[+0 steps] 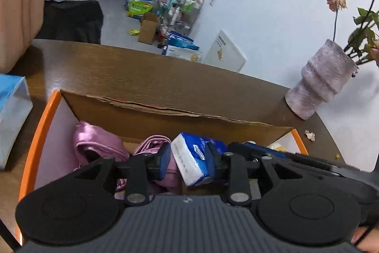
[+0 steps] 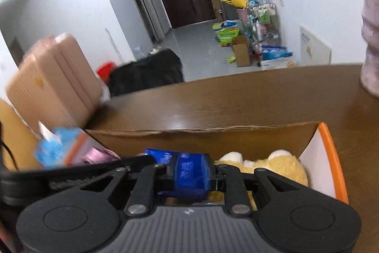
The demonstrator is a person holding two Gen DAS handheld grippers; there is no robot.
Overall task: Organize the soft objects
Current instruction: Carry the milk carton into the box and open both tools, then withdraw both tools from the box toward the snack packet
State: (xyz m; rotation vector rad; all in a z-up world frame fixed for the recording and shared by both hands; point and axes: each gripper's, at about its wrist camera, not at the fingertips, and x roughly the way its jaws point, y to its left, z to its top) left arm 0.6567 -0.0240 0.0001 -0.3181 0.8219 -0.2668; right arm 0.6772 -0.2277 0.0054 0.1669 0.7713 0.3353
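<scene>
Two grippers work inside the cardboard box (image 1: 165, 115) at lower frame: left gripper (image 1: 189, 158) grasps a tissue pack (image 1: 191, 158), right gripper (image 2: 190, 173) clenches a blue pack (image 2: 189, 172). Next likely releasing both.

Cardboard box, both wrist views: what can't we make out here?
- Cardboard box floor, left wrist view: mostly hidden by the left tongs and the tissue pack they grip.
- Blue pack, right wrist view: label unreadable, covered by the right tongs.
- Yellow plush toy: lower body cut off by the tongs.
- Vase: motion-blurred, cropped at the right edge.
</scene>
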